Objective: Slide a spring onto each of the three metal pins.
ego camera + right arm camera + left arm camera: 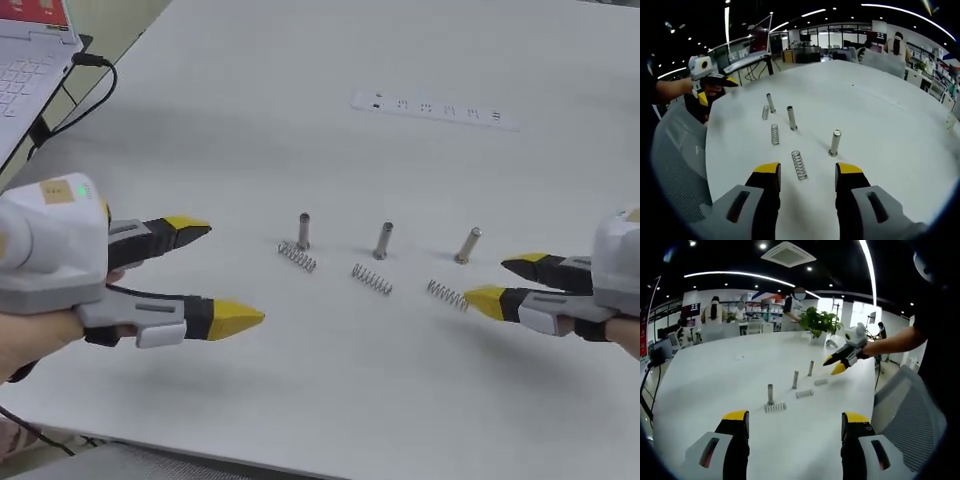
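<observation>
Three short metal pins stand in a row on the white table: left pin (303, 230), middle pin (383, 240), right pin (467, 245). In front of each pin lies a loose spring: left spring (297, 257), middle spring (371, 279), right spring (447, 294). My left gripper (232, 273) hovers open to the left of the row, holding nothing. My right gripper (487, 280) is open just right of the right spring. In the right gripper view that spring (799, 164) lies just ahead of the open right gripper (808, 168), beside its pin (834, 142). The left gripper (796, 417) faces the nearest pin (770, 394) and spring (775, 407).
A white power strip (435, 109) lies at the back of the table. A laptop (25, 50) with a black cable (90, 90) sits at the far left. The table's front edge runs close below the grippers. A potted plant (820, 322) and people stand beyond the table.
</observation>
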